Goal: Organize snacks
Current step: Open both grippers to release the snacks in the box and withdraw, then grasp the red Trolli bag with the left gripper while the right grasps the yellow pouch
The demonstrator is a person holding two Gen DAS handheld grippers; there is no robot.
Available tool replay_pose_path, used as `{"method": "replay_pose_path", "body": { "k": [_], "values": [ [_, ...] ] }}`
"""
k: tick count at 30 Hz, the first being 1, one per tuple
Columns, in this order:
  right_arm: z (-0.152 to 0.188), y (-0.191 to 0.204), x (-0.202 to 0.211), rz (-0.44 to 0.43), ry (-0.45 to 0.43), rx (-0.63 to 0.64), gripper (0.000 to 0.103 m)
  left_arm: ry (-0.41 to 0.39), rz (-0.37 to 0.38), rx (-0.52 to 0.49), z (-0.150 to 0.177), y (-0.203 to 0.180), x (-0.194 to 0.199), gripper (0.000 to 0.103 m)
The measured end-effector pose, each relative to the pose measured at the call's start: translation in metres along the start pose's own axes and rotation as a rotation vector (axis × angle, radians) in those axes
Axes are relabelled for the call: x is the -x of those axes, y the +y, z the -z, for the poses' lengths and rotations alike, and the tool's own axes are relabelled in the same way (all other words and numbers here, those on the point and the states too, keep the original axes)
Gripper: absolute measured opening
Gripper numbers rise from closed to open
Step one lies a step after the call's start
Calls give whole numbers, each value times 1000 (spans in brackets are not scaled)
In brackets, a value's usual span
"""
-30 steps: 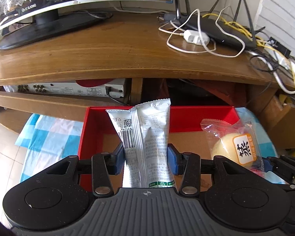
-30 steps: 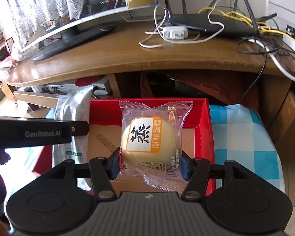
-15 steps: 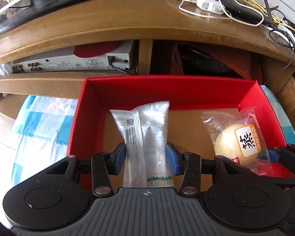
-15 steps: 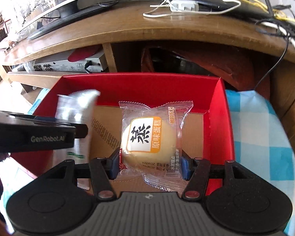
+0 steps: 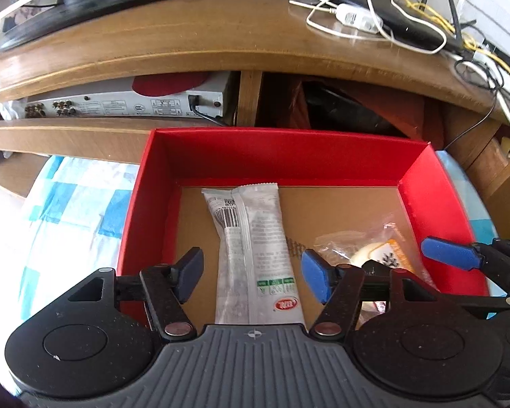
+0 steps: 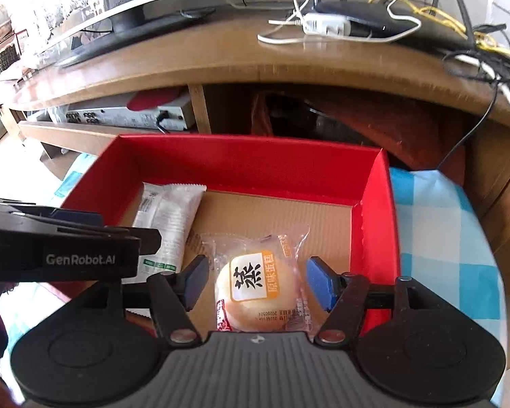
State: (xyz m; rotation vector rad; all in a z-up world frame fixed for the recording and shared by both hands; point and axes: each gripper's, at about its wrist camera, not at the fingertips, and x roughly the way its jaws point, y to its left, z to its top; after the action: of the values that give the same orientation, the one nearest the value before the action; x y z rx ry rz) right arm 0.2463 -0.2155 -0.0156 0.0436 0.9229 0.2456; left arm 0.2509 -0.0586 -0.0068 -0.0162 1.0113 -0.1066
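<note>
Red box (image 5: 323,156), cardboard floor. Left gripper (image 5: 253,273), marked "GenRobot.AI": jaws just opened, clear of the silver snack packet (image 5: 255,251) lying toward the left wall. Right gripper (image 6: 258,282) likewise just parted, astride the cake packet (image 6: 255,282) labelled 蒸 原味蛋糕, near the right wall.

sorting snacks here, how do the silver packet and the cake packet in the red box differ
The silver packet is long, narrow and opaque; the cake packet is squarish and clear, showing a round cake. The silver packet lies left in the red box, the cake packet right. Both lie flat on the box floor, between open pads, untouched.
</note>
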Motion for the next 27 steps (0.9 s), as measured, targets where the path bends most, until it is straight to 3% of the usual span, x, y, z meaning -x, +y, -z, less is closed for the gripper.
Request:
{"method": "replay_pose_path", "body": {
  "k": [16, 20, 27],
  "values": [
    [44, -15, 81, 51, -5, -73, 75, 12, 79, 31, 49, -13, 63, 73],
    [61, -28, 96, 57, 10, -124, 75, 54, 99, 31, 66, -25, 64, 74],
    [81, -34, 105, 43, 35, -102, 75, 161, 94, 38, 88, -45, 40, 71]
  ]
}}
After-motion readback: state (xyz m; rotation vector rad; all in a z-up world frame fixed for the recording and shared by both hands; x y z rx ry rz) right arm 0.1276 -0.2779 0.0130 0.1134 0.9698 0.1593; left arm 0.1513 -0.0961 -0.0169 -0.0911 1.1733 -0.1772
